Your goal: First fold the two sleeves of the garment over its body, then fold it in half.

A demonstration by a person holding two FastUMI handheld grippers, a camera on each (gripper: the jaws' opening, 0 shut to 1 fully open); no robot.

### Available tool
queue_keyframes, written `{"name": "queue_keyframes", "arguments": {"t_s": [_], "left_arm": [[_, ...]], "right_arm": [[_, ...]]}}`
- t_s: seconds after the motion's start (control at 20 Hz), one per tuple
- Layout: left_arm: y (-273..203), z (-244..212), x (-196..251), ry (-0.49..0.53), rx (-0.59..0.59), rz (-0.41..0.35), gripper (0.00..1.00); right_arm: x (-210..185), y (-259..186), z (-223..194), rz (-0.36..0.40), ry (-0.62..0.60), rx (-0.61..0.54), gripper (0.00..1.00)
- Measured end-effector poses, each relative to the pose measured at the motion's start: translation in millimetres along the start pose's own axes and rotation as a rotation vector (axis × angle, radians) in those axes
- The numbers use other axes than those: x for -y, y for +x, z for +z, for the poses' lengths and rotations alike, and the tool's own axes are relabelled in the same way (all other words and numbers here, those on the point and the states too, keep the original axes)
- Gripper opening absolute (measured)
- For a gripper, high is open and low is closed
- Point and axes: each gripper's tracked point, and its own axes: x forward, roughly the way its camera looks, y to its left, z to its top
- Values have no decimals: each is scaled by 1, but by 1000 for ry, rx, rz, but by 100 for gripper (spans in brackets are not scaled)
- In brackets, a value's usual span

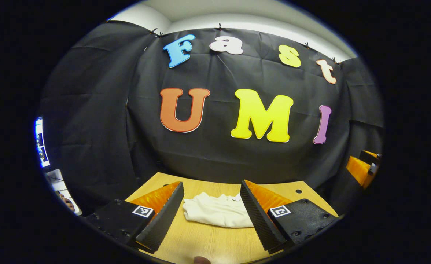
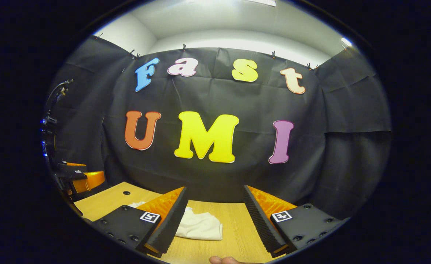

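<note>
Both tongs [image 1: 212,205] [image 2: 214,216] spread, garment [image 1: 217,211] btwn, on table [image 1: 208,242]

Bare table [image 1: 215,240] before garment [image 1: 217,211]

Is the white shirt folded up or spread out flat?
Folded: the white shirt lies as a small compact bundle on the table, no sleeves sticking out.

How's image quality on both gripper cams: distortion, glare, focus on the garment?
Left gripper view: strong fisheye bend, the table edge curves; the white garment is sharp and evenly lit between the open left gripper. Right gripper view: same bend, a bright ceiling light washes out the top; the garment is partly behind a finger of the open right gripper, with soft shadow under it.
</note>
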Motion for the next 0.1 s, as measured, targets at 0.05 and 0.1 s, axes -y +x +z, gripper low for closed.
{"name": "queue_keyframes", "arguments": {"t_s": [0.05, 0.1], "left_arm": [[-2, 2, 2, 21, 19, -2, 99], [-5, 4, 0, 41, 30, 1, 98]], "right_arm": [[0, -4, -1, 4, -1, 6, 94], [6, -11, -2, 5, -15, 22, 94]]}}
